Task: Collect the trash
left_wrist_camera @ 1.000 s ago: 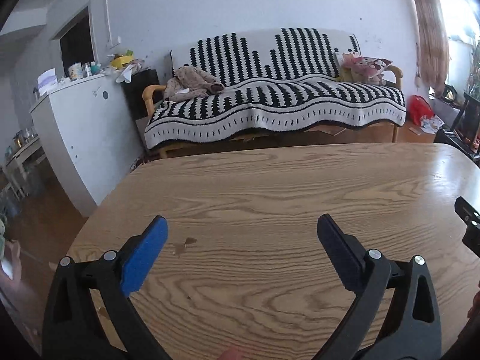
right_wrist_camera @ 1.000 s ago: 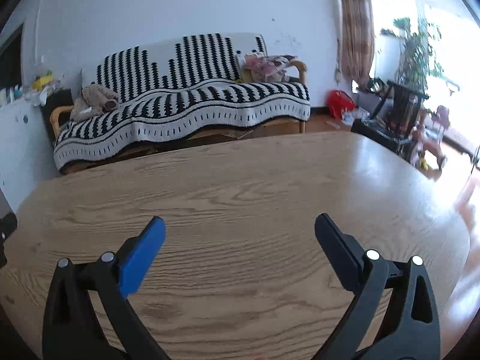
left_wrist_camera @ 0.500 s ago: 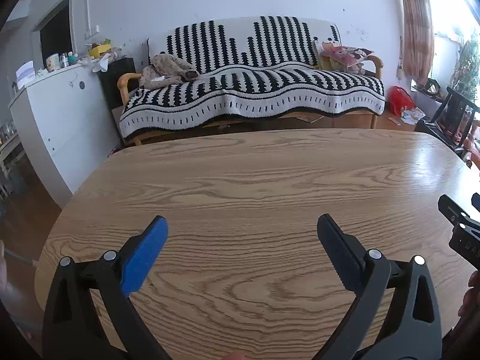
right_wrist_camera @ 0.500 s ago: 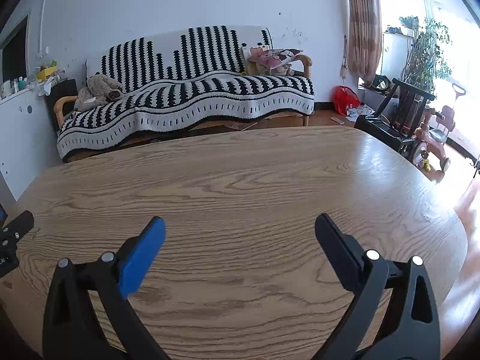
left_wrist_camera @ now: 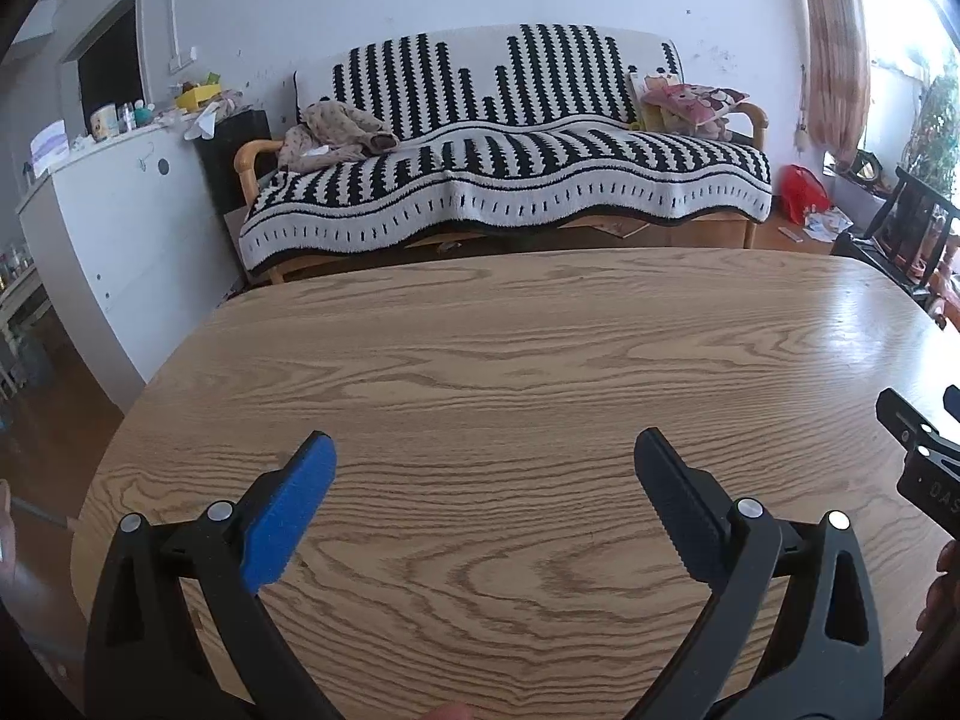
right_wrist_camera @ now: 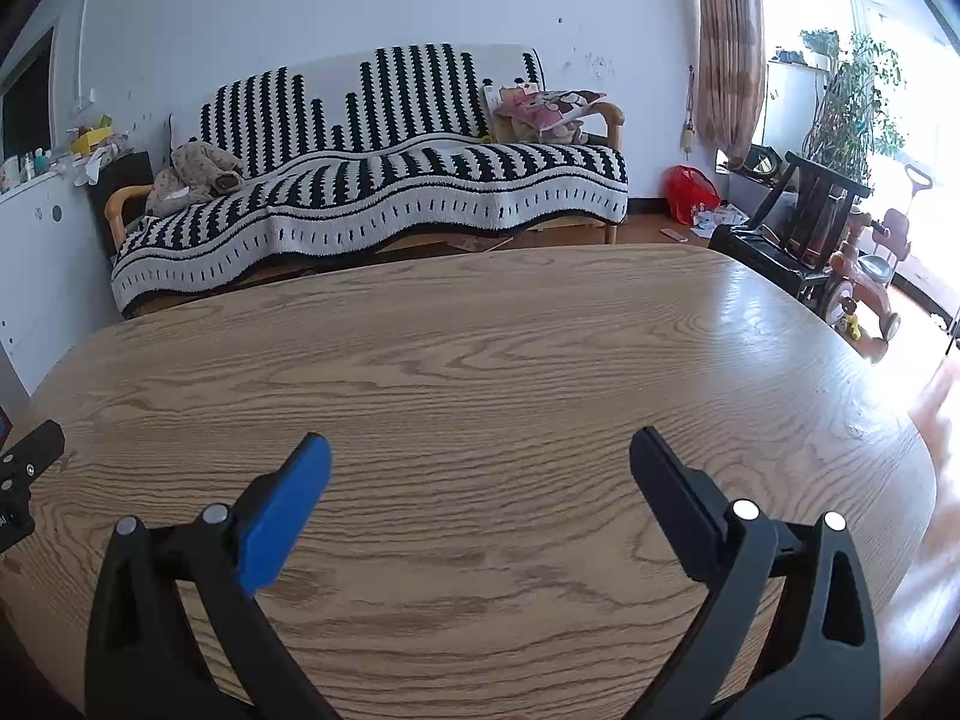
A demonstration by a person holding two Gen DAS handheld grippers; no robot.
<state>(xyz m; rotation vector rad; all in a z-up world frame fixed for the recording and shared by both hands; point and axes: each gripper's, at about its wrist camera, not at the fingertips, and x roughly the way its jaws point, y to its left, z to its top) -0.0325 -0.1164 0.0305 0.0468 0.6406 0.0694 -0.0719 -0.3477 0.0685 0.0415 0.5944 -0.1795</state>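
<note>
My left gripper (left_wrist_camera: 483,456) is open and empty above a wooden oval table (left_wrist_camera: 510,348). My right gripper (right_wrist_camera: 480,459) is open and empty above the same table (right_wrist_camera: 510,348). Each gripper's edge shows in the other's view: the right one (left_wrist_camera: 924,456) at the far right of the left wrist view, the left one (right_wrist_camera: 24,480) at the far left of the right wrist view. No trash shows on the table in either view.
A sofa with a black-and-white striped cover (left_wrist_camera: 510,180) stands behind the table, with a brown cloth bundle (left_wrist_camera: 342,132) and a pink cushion (left_wrist_camera: 696,102). A white counter (left_wrist_camera: 114,210) is at left. A red bag (right_wrist_camera: 690,192), dark chair (right_wrist_camera: 804,222) and ride-on toy (right_wrist_camera: 864,276) are at right.
Both views rose and pulled back from the table. A small brown scrap seen on the table in the left wrist view a second ago is out of sight. Both grippers stayed open.
</note>
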